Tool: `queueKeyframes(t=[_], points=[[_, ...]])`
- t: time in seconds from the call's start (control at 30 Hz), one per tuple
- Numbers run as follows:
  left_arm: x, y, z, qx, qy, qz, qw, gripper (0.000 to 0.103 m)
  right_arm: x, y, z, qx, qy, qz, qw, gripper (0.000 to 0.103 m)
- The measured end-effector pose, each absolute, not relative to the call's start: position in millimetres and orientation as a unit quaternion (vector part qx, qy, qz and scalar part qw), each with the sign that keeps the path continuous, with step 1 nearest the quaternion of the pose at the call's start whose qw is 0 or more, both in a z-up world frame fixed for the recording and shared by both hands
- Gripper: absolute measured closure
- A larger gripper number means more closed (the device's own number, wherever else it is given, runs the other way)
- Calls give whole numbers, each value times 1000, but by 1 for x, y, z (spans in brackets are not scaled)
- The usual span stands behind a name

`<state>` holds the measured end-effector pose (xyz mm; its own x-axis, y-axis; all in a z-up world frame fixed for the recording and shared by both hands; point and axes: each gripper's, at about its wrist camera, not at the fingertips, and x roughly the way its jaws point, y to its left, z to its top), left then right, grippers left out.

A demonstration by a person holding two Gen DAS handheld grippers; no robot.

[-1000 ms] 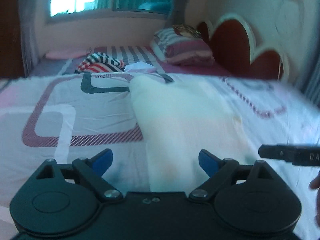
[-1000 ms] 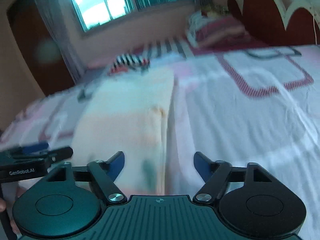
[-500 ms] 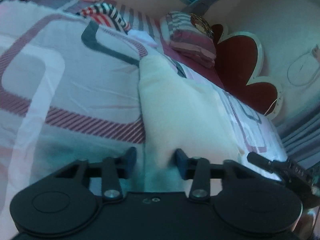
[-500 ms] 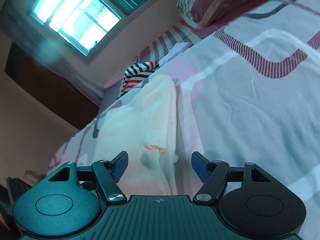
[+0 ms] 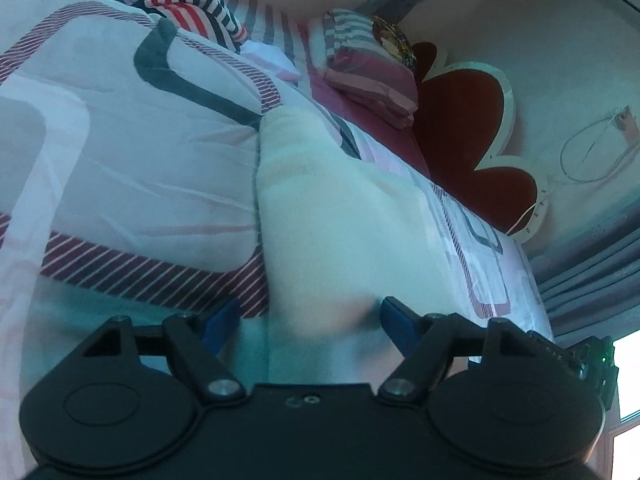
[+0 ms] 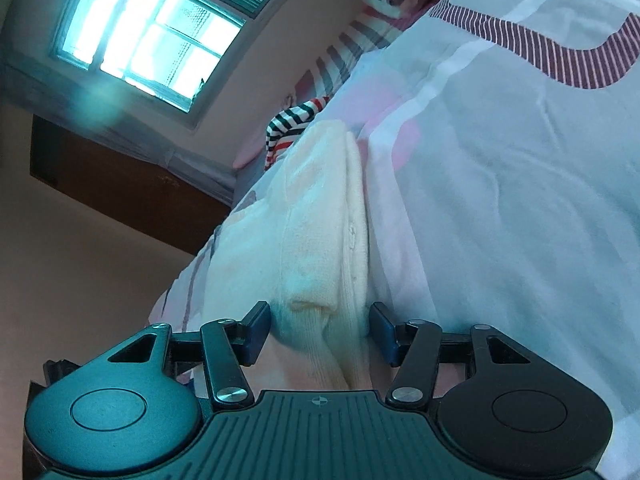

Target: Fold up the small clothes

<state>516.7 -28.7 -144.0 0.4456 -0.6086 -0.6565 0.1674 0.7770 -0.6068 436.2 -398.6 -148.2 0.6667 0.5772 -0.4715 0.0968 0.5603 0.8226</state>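
A cream knit garment (image 5: 320, 216) lies folded lengthwise on the patterned bedsheet (image 5: 120, 168). My left gripper (image 5: 310, 320) is open, low over the near end of the garment, with the cloth between its blue fingertips. In the right wrist view the same garment (image 6: 320, 220) shows its folded edge. My right gripper (image 6: 320, 328) is open and straddles the garment's near end, a fingertip at each side of the fold. Whether the pads touch the cloth I cannot tell.
A red, white and navy striped garment (image 5: 200, 4) lies at the far side of the bed, also in the right wrist view (image 6: 292, 128). Striped pillows (image 5: 368, 68) lean by the red headboard (image 5: 472, 132). A window (image 6: 148, 32) is behind.
Both grippers tilted and dropped closer to the garment's near end. The left jaws narrowed half a second ago and have opened wider again. The right jaws have closed in somewhat around the fold.
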Motion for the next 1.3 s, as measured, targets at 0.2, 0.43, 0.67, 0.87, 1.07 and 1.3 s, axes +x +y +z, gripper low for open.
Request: queueKeyframes(t=[0.2, 0.43, 0.67, 0.87, 1.07, 1.3], points=[[531, -51, -140, -209, 483, -237, 816, 32, 445, -393, -147, 435, 384, 156, 799, 48], [524, -79, -125, -106, 465, -230, 849, 61, 447, -367, -128, 347, 392, 135, 841, 65], [504, -75, -101, -43, 438, -228, 869, 64, 430, -327, -90, 260, 368, 132, 883, 67], [480, -28, -74, -3, 412, -203, 888, 64, 421, -266, -70, 241, 355, 158, 889, 67], [458, 59, -62, 5, 415, -148, 898, 64, 406, -166, -65, 227, 337, 203, 891, 67], [426, 147, -65, -16, 430, -98, 897, 63, 397, -69, -78, 231, 356, 260, 867, 68]])
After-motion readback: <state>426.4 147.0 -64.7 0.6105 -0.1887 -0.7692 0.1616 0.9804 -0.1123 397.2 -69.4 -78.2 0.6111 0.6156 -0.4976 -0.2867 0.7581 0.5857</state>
